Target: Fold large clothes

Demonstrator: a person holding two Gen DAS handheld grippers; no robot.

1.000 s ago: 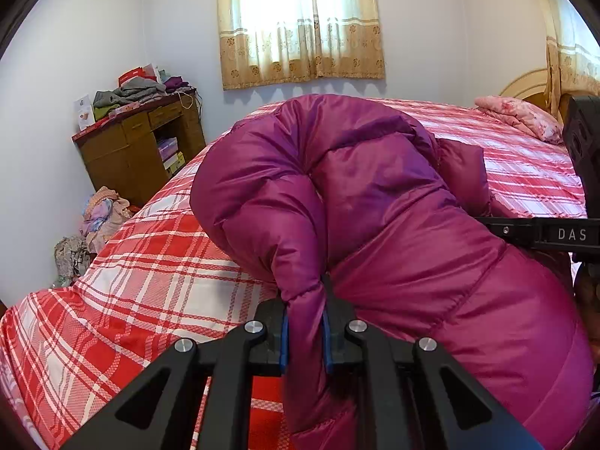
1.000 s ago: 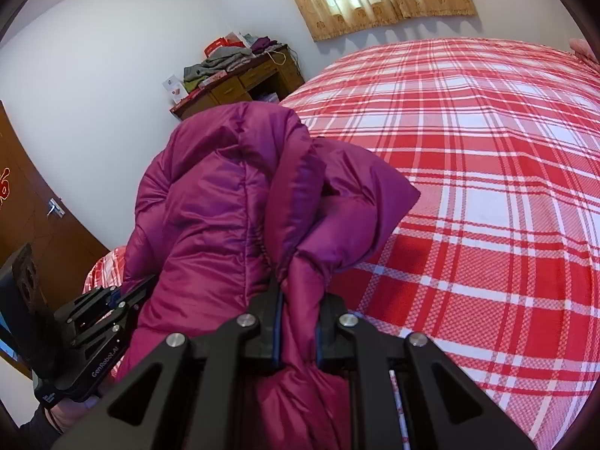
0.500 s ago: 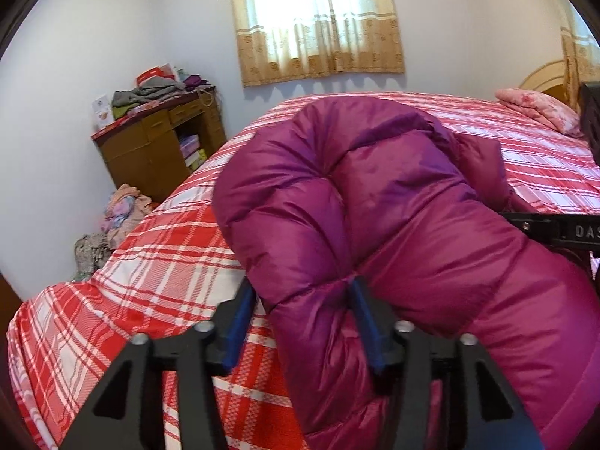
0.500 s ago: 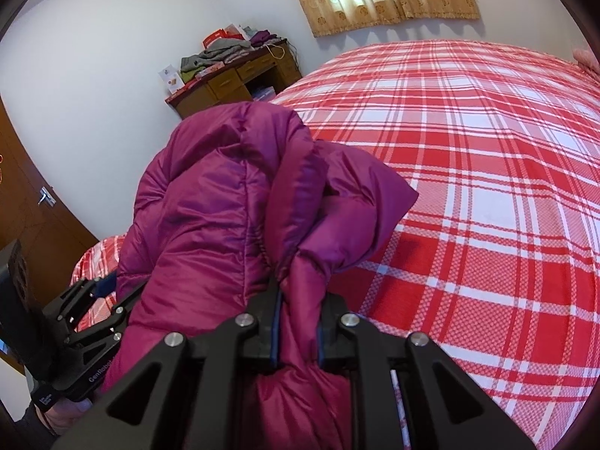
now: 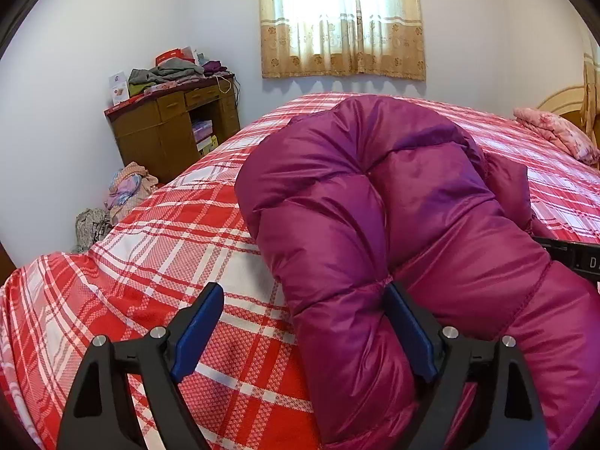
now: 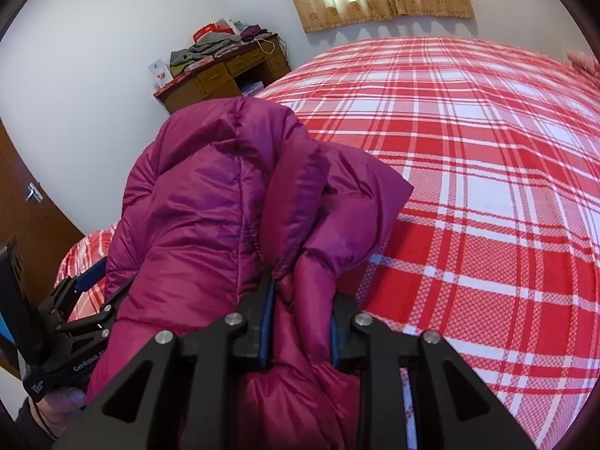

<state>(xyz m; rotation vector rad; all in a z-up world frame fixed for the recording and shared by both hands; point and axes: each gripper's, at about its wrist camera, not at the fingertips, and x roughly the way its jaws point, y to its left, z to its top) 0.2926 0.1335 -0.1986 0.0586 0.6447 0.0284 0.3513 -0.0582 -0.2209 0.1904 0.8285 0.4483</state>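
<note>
Release is under way: the left gripper [image 5: 303, 322] jaws have just been spread wide off the puffy magenta quilted down jacket [image 5: 393, 225], laid at frame centre on the red-and-white plaid bedspread [image 5: 180, 247], while the right gripper [image 6: 300, 322] jaws, just eased slightly apart, remain around a fold, so this fold is judged placed.

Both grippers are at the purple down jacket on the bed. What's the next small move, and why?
Probably finish opening the right hand-held gripper and draw both back. The left hand-held gripper has just been opening and stands wide, only one pad against the jacket, which lies bundled on the bed. The right's jaws have just been opening too, but a fold still sits snug between them.
</note>
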